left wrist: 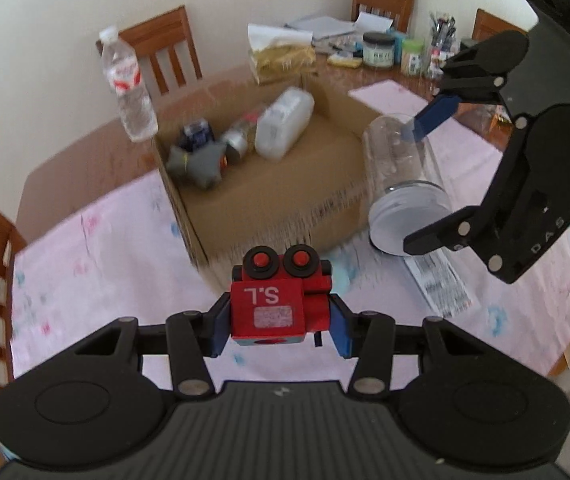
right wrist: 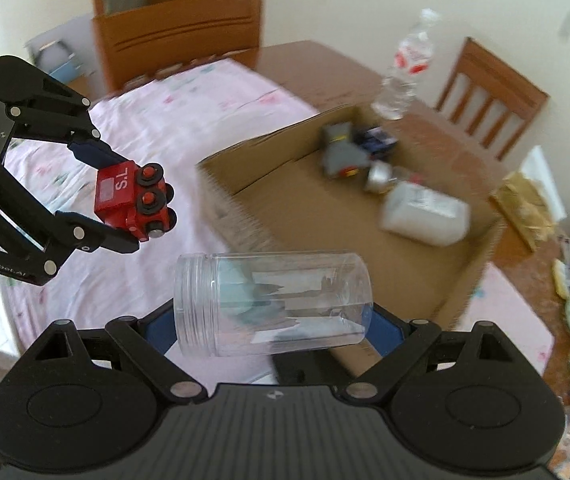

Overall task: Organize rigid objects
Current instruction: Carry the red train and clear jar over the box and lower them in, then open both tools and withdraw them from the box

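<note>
**Both grippers carry a thing above the table**

My left gripper [left wrist: 281,320] is clenched on a small red wooden toy train with black wheels [left wrist: 281,300]; its blue pads press the two sides of the toy, and white letters show on its flat face. The toy hangs in the air over the pink patterned cloth [left wrist: 97,248], just near the front wall of the open brown cardboard box [left wrist: 269,200].

My right gripper [right wrist: 273,328] grasps a clear plastic jar with a threaded mouth [right wrist: 273,304], which lies sideways between the blue pads, at the near right corner of the box.

Inside the box, at its far side, lie a grey toy [left wrist: 197,162], a small dark blue toy [left wrist: 197,134], a silver can [left wrist: 237,142] and a white plastic container [left wrist: 285,122]. A clear water bottle with a red label [left wrist: 127,84] stands on the wooden table [left wrist: 65,168] just beside the far left corner of the box
</note>
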The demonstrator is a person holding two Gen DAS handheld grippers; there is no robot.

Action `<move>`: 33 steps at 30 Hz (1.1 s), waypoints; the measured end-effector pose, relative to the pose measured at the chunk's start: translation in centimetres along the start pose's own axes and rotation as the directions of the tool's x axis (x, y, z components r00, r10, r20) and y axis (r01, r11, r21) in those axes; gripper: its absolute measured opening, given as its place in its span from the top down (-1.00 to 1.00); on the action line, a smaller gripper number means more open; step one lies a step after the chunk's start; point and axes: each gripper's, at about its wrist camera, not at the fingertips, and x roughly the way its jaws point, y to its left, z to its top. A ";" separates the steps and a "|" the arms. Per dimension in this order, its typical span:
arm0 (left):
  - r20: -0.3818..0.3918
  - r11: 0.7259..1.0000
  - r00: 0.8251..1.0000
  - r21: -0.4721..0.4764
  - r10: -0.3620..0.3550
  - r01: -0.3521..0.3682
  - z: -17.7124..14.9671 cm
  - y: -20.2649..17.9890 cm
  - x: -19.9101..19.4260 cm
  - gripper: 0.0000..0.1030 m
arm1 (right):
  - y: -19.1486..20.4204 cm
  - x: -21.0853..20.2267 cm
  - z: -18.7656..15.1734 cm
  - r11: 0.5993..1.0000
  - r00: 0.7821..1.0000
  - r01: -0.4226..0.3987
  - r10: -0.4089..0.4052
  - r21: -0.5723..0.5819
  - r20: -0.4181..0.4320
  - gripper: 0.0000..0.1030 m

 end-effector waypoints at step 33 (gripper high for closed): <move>0.080 0.976 0.988 -0.186 0.129 -0.113 5.3 4.9 5.0 -0.86 | -8.1 3.9 2.6 0.953 0.993 0.113 -0.114 0.281 -0.012 -0.86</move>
